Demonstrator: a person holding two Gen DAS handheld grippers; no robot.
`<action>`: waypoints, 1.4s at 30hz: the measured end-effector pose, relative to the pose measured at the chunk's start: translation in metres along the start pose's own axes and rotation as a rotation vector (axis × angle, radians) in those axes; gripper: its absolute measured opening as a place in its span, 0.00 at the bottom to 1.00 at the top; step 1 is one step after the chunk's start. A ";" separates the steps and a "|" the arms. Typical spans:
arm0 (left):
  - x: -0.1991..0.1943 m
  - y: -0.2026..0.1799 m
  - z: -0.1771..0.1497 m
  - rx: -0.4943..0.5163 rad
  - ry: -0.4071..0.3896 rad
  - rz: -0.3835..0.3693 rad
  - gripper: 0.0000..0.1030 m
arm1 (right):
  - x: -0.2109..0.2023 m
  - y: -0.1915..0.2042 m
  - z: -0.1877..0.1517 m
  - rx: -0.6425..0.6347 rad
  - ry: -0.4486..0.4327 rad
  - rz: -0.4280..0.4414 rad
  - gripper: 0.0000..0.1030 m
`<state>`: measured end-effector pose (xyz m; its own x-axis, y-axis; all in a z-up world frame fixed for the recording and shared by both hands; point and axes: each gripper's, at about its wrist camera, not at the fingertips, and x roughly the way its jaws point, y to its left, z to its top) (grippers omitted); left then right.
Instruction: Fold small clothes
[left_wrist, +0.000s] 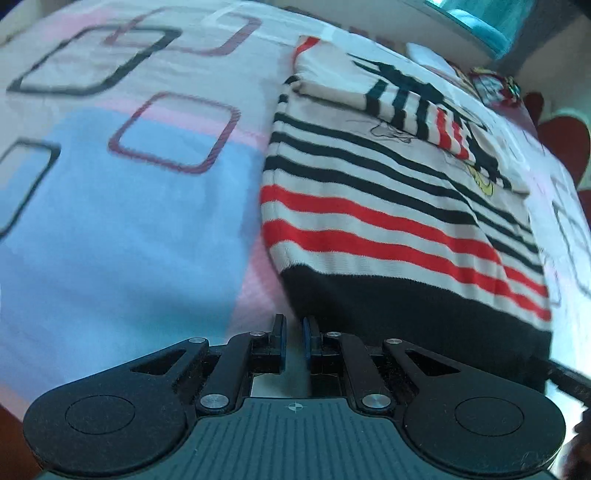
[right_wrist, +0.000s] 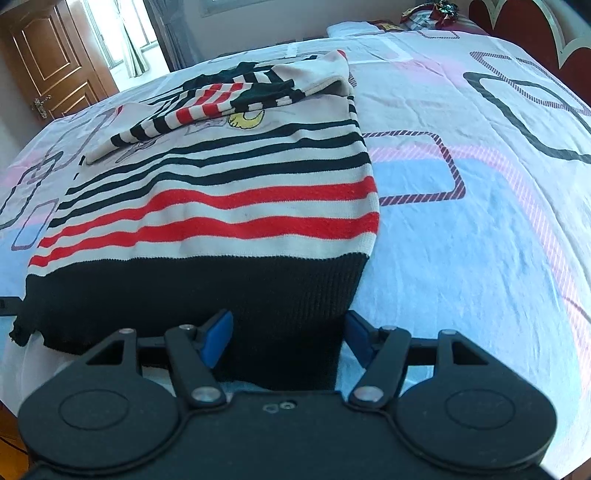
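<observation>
Covering the bed, a patterned sheet (right_wrist: 461, 240) beneath the striped sweater (right_wrist: 229, 192).

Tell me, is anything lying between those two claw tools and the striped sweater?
Nothing visible. The sweater's black hem sits right between the right gripper's open fingers, and the shut left gripper is beside its corner.
</observation>
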<state>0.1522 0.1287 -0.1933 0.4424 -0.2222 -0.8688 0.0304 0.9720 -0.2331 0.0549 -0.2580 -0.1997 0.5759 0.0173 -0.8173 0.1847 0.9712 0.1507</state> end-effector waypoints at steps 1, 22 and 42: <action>-0.004 -0.002 -0.001 0.025 -0.040 -0.002 0.07 | 0.000 0.001 0.000 0.000 -0.002 -0.001 0.63; 0.005 0.006 -0.007 -0.109 -0.020 -0.081 0.07 | -0.004 0.001 -0.003 0.020 -0.020 -0.010 0.62; -0.023 -0.019 -0.011 0.033 -0.227 0.046 1.00 | -0.006 -0.004 -0.005 0.025 -0.031 0.007 0.61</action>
<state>0.1313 0.1149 -0.1735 0.6346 -0.1579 -0.7566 0.0331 0.9836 -0.1775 0.0467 -0.2603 -0.1987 0.6020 0.0161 -0.7984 0.2004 0.9647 0.1706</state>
